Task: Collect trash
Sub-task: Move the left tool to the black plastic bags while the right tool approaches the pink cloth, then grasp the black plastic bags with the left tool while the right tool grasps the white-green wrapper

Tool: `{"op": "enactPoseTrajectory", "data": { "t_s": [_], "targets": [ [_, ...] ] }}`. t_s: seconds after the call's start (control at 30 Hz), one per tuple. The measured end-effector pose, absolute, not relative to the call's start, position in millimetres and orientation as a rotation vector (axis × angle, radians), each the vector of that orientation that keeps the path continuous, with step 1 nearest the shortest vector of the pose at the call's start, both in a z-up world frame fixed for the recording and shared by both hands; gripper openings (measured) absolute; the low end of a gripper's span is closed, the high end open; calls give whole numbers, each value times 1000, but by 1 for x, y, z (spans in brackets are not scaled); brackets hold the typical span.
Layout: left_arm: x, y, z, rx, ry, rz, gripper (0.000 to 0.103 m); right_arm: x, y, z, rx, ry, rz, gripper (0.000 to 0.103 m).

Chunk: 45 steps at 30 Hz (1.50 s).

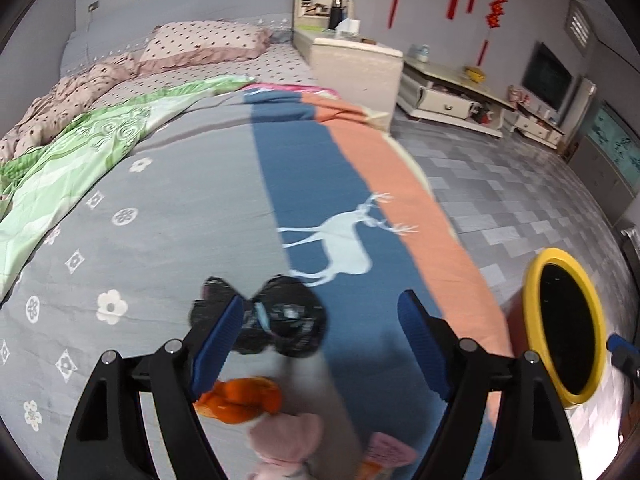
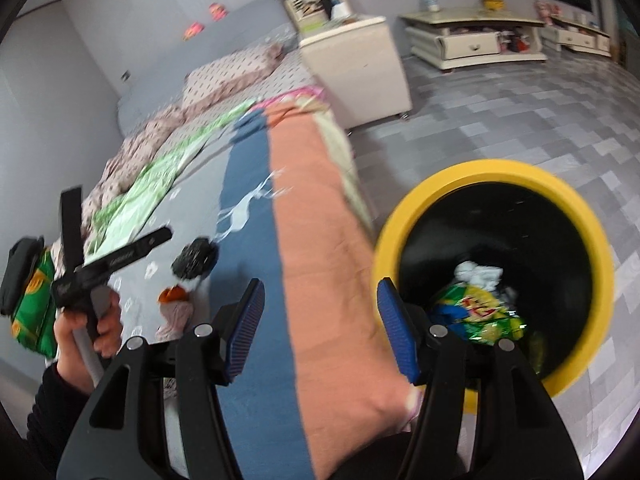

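Observation:
A crumpled black plastic bag [image 1: 276,320] lies on the bed's grey and blue cover, just beyond my left gripper [image 1: 320,344], which is open and empty above it. An orange wrapper [image 1: 240,398] and pink crumpled pieces [image 1: 286,436] lie nearer, under the left finger. My right gripper [image 2: 320,328] is open and empty, at the bed's edge next to the yellow-rimmed bin [image 2: 592,240]. The bin holds a green-yellow snack bag [image 2: 480,312] and white paper [image 2: 478,272]. The black bag [image 2: 196,258] and orange wrapper [image 2: 172,294] also show in the right wrist view.
The yellow-rimmed bin [image 1: 532,280] stands on the tiled floor right of the bed. A cream nightstand [image 1: 356,64] and low cabinet [image 1: 448,96] stand beyond. A green quilt [image 1: 80,152] and dotted pillow [image 1: 204,40] lie farther up the bed. A green packet [image 2: 32,304] sits left.

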<state>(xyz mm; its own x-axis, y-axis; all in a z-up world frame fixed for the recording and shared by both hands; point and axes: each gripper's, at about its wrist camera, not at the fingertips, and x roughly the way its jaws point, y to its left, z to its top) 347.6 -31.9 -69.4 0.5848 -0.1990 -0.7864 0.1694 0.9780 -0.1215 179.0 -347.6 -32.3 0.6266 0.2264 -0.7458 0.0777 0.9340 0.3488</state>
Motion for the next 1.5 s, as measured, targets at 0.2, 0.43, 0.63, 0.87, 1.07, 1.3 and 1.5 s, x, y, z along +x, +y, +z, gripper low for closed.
{"op": "enactPoseTrajectory", "data": {
  "t_s": [0.2,0.43,0.63,0.87,1.07,1.3,1.5],
  "targets": [
    [361,-18,-97,-19,977,-194,76,195,-303,-50,329,945,172,57],
    [371,-16,-123,8,1024,-199,76,204,-262,-74,292,1011,246,59],
    [375,-22,-139,56,1052,-208,76,212,-227,-93,256,1068,303,59],
    [390,-24,-158,95,1084,-166,76,221,-190,-115,224,1120,351,59],
    [403,-11,-165,74,1098,-136,65,230,-164,-130,174,1155,363,59],
    [414,22,-174,2,1121,-99,50,241,-136,-147,122,1196,381,59],
    [416,50,-174,-55,1113,-80,36,247,-116,-150,52,1203,384,51]
  ]
}}
